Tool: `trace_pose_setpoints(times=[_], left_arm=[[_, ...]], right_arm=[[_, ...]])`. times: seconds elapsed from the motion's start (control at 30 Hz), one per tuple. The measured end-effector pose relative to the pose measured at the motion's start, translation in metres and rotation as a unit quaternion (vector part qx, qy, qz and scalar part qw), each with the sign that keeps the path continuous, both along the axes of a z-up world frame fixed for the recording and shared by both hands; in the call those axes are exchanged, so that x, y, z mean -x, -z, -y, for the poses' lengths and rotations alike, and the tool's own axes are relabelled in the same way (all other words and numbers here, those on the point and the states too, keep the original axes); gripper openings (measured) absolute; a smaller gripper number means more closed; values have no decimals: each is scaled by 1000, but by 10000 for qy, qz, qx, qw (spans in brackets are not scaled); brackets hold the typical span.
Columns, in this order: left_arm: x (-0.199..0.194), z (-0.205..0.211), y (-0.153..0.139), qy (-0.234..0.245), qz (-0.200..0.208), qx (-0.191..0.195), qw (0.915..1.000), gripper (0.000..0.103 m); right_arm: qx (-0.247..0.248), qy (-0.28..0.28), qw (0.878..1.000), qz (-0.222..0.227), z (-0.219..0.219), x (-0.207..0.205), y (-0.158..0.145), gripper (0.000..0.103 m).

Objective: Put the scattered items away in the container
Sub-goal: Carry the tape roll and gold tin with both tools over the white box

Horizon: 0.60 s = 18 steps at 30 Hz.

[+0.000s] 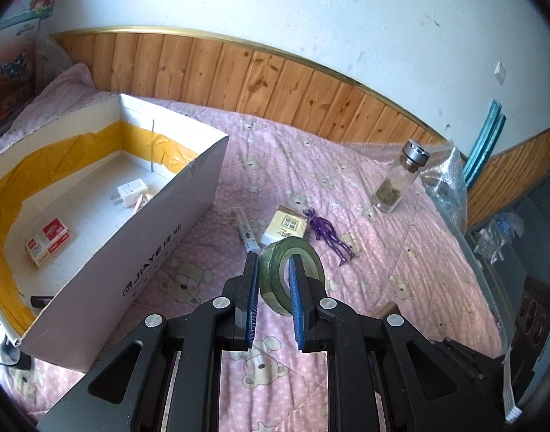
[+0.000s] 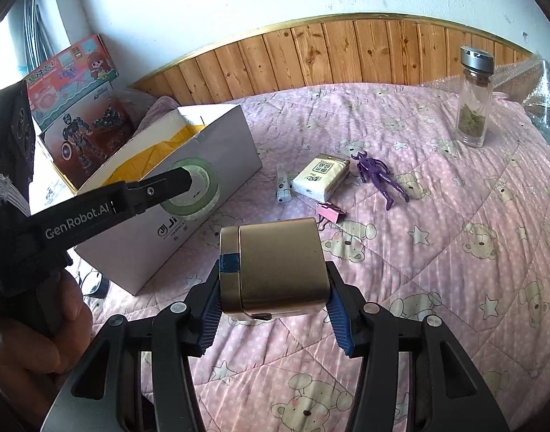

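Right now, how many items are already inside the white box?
3 visible: a red-and-white packet near the left end, a white charger plug mid-floor, and a pinkish thing beside it. The near wall may hide more.

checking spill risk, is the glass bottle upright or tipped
Upright: the glass bottle stands on its base on the pink quilt, silver cap on top.

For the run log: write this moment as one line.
left gripper: shut on green tape roll | right gripper: shut on gold box | white carton: both loads outside
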<state>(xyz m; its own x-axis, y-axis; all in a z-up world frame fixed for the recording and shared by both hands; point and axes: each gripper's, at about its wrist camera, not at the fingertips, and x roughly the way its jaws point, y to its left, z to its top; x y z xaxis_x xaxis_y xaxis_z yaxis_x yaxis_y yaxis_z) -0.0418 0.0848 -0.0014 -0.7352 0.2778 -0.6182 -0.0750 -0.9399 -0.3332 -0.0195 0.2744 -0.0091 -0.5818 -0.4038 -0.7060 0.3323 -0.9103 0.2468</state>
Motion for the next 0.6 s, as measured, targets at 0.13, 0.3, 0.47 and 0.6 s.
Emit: trace_pose_setpoints(times=[0.13,0.3,0.47,0.6], left_arm=[[-6,5,-9,7,-116,-90,9999,15],[-12,10,-18,27,-212,-199,9996,15],[-16,20,-25,5,-282,-338,9990,15],[-20,30,-30,-50,-321,-434,9985,15]], right_arm=[[53,15,10000,42,3,-8,-3,53],[104,-4,9999,33,11,-15,-9,53],[108,-111,9998,-81,24,-21,-22,53],[128,-202,9996,-175,34,-24,-33,53]])
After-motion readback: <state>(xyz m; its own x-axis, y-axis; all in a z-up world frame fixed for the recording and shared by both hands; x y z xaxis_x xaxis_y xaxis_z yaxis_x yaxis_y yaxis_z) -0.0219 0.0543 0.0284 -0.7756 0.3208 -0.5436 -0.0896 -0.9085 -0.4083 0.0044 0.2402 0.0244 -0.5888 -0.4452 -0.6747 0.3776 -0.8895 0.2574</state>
